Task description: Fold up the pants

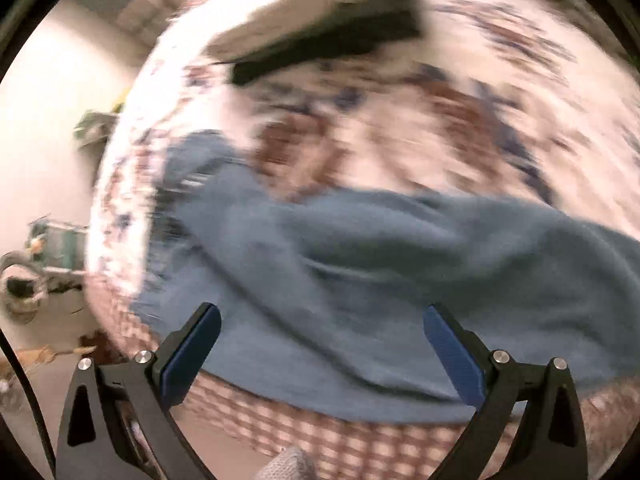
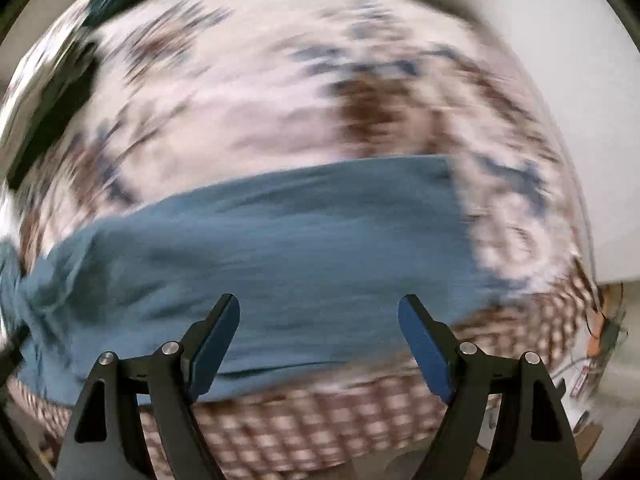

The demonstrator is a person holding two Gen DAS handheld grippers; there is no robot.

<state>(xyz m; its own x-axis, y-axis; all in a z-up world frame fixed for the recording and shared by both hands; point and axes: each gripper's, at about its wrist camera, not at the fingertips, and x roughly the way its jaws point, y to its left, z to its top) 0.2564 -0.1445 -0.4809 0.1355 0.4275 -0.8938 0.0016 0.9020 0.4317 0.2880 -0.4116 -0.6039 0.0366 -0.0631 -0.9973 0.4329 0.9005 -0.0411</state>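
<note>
**Loose fold, both grippers empty above it**

Blue pants (image 1: 360, 280) lying in a rough band across the patterned bedspread (image 1: 460, 100), close to the bed's near edge. Left gripper (image 1: 322, 354) spread wide, nothing between the pads. Right gripper (image 2: 319, 346) likewise spread wide and empty, pointing down at the cloth. Both views heavily blurred. Likely trouble: bunched end at the left in the right wrist view left uneven, spoiling a later fold; a blind regrasp catching bedspread with fabric; near hem sliding over the edge. White and black object (image 1: 320, 28) farther up the bed, well apart.
</note>
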